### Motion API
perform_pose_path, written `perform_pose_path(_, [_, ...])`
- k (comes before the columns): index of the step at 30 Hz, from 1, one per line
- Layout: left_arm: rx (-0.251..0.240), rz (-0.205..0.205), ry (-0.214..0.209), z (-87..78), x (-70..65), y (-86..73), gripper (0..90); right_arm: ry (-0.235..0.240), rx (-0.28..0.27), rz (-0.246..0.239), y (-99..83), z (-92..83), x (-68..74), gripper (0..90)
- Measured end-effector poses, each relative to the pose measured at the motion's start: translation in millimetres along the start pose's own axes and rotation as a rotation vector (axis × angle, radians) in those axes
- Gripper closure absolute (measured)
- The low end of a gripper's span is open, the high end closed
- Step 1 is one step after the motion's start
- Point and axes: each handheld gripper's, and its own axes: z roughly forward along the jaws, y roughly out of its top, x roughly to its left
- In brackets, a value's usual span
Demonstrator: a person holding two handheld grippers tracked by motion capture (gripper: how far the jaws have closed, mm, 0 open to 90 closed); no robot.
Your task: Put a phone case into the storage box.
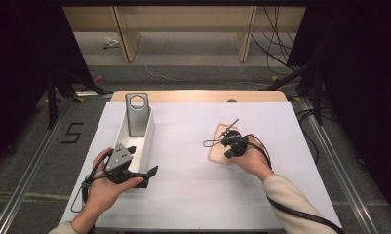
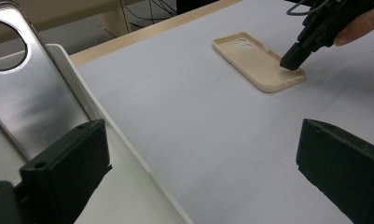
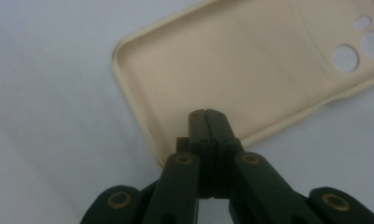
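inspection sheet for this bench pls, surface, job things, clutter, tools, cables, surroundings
surface: white sheet over a wooden table; bare apart from the items below
job's things: beige phone case lies flat, open side up, right of centre; silver phone case leans upright in a white bin at the left
clutter: nothing seen
grippers: right tool has jaws shut, tips over the near end of the beige case, nothing between them; whether they touch it cannot be told. left tool has jaws wide open beside the bin, holding nothing
cables: one black cable trails from the right tool along the sleeve; loose cables on the floor behind the table
surroundings: wooden shelving at the back, dark curtains at both sides, a 5 marked on the floor at left
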Motion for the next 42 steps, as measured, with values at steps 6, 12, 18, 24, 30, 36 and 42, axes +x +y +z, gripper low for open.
perform_pose_path(6, [0.002, 0.0, 0.001, 0.6, 0.0, -0.4, 2.2, -0.015, 0.034, -0.006, -14.3, -2.3, -10.6, 90.0])
perform_pose_path(12, [0.001, 0.0, 0.001, 0.7, 0.2, -0.5, 2.4, -0.021, 0.041, 0.014, -22.0, -5.3, -16.8, 90.0])
perform_pose_path(18, [0.001, -0.001, -0.004, 0.2, 1.1, -0.6, 3.5, -0.022, 0.039, 0.011, -21.8, -5.6, -15.7, 88.5])
perform_pose_path(24, [0.007, 0.004, -0.002, -0.3, 4.2, -2.2, 3.7, -0.026, -0.04, -0.056, -22.9, -16.4, -13.2, 66.8])
perform_pose_path(30, [0.017, 0.01, -0.007, 0.3, 8.0, -4.4, 2.7, -0.062, -0.106, -0.219, -28.7, -29.2, -8.1, 32.4])
perform_pose_path(36, [0.026, 0.023, -0.007, 1.3, 9.3, -5.8, 1.7, -0.079, -0.095, -0.32, -35.7, -30.2, -4.6, 21.6])
perform_pose_path(42, [0.022, 0.024, -0.012, 1.8, 9.0, -5.9, 1.7, -0.116, -0.06, -0.39, -33.7, -30.3, 1.1, 20.7])
